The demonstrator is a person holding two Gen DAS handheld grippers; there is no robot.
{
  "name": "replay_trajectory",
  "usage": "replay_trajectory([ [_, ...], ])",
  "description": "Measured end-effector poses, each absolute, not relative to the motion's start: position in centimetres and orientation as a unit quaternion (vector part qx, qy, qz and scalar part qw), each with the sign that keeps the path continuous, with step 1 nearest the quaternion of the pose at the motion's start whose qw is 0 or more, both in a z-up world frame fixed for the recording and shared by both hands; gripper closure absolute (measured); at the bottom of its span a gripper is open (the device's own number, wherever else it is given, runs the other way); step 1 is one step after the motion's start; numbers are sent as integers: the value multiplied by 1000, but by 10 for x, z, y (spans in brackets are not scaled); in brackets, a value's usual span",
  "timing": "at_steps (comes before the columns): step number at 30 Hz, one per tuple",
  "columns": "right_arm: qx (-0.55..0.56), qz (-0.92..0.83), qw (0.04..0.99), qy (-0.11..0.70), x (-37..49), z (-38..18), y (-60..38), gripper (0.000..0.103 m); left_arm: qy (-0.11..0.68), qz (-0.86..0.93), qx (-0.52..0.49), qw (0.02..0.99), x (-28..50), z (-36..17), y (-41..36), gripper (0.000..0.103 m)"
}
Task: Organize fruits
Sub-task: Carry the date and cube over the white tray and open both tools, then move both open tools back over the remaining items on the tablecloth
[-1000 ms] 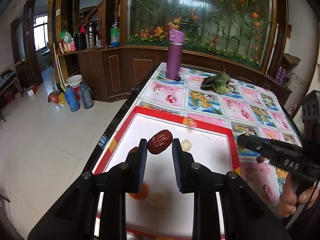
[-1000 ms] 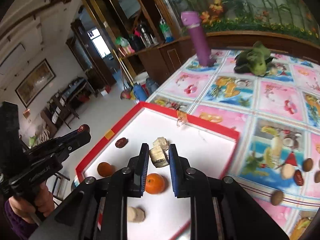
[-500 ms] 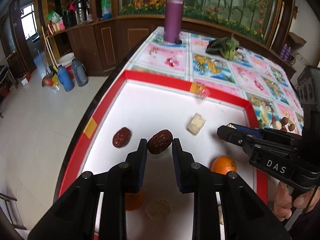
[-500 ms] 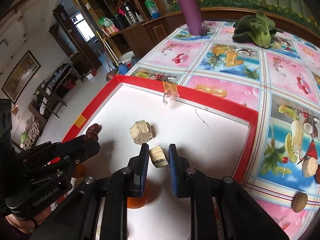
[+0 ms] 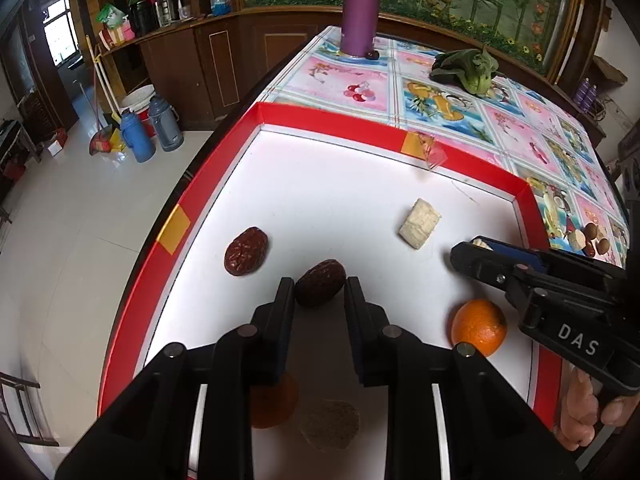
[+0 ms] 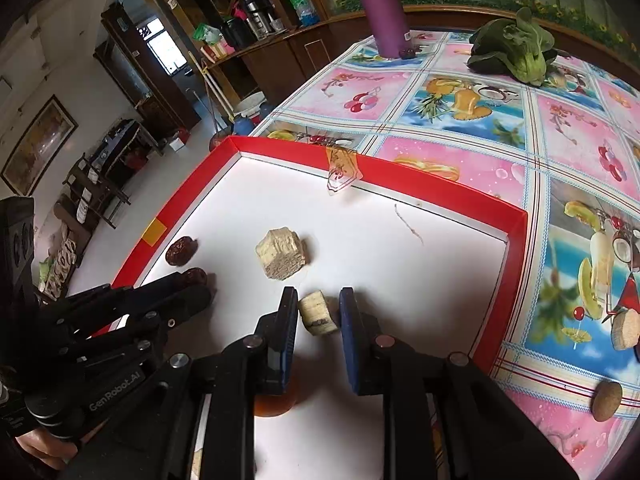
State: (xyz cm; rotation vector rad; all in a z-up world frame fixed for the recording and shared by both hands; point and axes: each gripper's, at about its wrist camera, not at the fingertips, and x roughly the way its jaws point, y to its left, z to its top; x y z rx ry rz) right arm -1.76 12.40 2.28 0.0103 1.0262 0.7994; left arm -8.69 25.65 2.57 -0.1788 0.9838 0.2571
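Red date [image 5: 320, 282], wrinkled and dark brown, is sitting pinched between the jaws of the left gripper [image 5: 319, 294], low over the white floor of the red-rimmed tray [image 5: 340, 120]. Banana chunk [image 6: 318, 314], pale with a darkened cut end, is being held the same way in the jaws of the right gripper [image 6: 319, 312], which are standing narrow around it; it is also inside the tray.

Lying loose in the tray:
- second red date [image 5: 245, 251], glossy and creased, just left of the held one, apart from it;
- larger banana piece [image 5: 420, 229], blocky and cream-coloured with a rough fibrous face, beyond the right gripper;
- orange [image 5: 478, 327], round and dimpled, beside the right gripper's body;
- another orange [image 5: 274, 400] and a flat tan round slice [image 5: 330, 424], both partly hidden under the left gripper's fingers.

The tray is resting on a table [image 6: 460, 100] covered with a shiny fruit-print cloth. On the cloth outside the tray: small brown nuts [image 5: 596, 240] and a pale slice near the right edge, a leafy green vegetable [image 6: 516, 52], and a smooth purple flask [image 5: 360, 8] standing upright at the far end.
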Motion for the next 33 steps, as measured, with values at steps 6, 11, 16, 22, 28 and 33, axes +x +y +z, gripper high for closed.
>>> replay_trajectory([
  [6, 28, 390, 807, 442, -23, 47, 104, 65, 480, 133, -90, 863, -87, 28, 258, 75],
  [11, 50, 386, 824, 412, -24, 68, 66, 65, 450, 154, -85, 876, -96, 48, 248, 45],
  [16, 69, 362, 840, 398, -20, 77, 12, 65, 411, 132, -55, 901, -105, 79, 215, 40],
  [22, 71, 314, 858, 401, -20, 67, -67, 65, 401, 77, -13, 913, -106, 93, 161, 39],
  [28, 55, 279, 858, 427, -32, 45, -120, 65, 416, 13, 14, 909, -105, 87, 101, 39],
  [33, 61, 269, 857, 435, -44, 33, -146, 65, 439, -38, 26, 898, -102, 72, 55, 39],
])
